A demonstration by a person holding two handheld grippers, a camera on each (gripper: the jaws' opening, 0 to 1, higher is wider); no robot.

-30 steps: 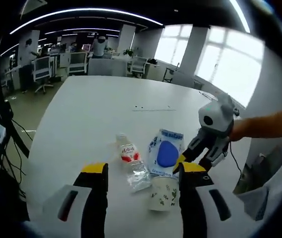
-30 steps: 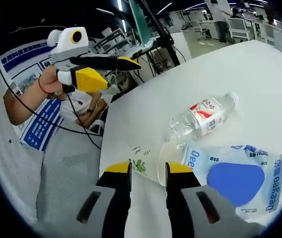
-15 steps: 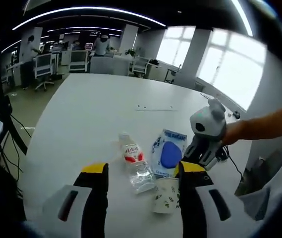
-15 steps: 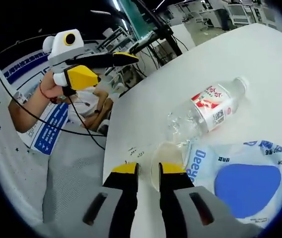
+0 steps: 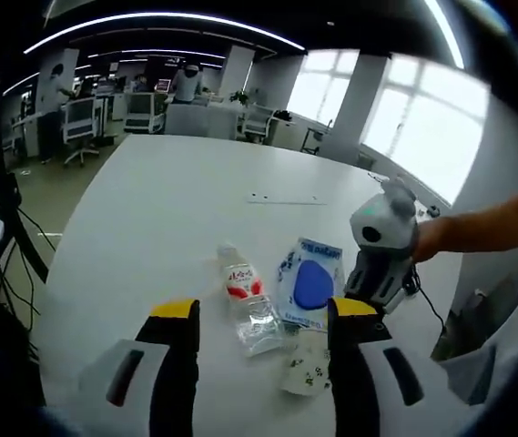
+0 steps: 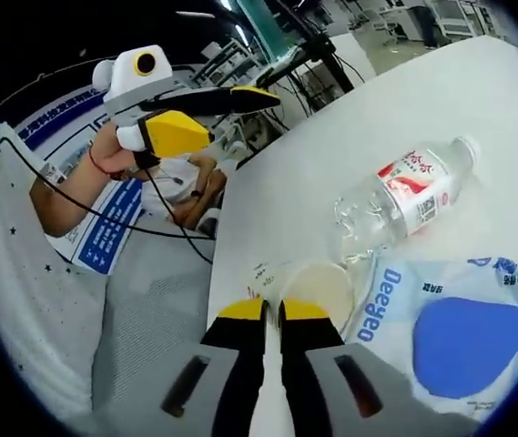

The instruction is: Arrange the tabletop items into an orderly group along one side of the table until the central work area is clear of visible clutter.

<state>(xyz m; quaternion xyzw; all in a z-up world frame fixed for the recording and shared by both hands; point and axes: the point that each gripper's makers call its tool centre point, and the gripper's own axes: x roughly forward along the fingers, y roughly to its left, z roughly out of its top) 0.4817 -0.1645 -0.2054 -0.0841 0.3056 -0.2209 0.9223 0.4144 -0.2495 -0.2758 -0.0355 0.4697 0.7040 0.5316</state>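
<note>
A paper cup [image 6: 318, 287] with a green leaf print stands on the white table [image 5: 167, 209], its rim pinched between the nearly closed fingers of the right gripper [image 6: 272, 311]. Just beside the cup a clear plastic water bottle [image 6: 404, 198] with a red-and-white label lies on its side, and a white-and-blue Deegeo packet [image 6: 450, 332] lies flat, touching the cup. In the left gripper view, the left gripper [image 5: 263, 314] hovers above the table, fingers wide apart and holding nothing.

Left gripper [image 5: 262, 314]: grey jaws, yellow tips; red wristband [image 6: 100, 164].
</note>
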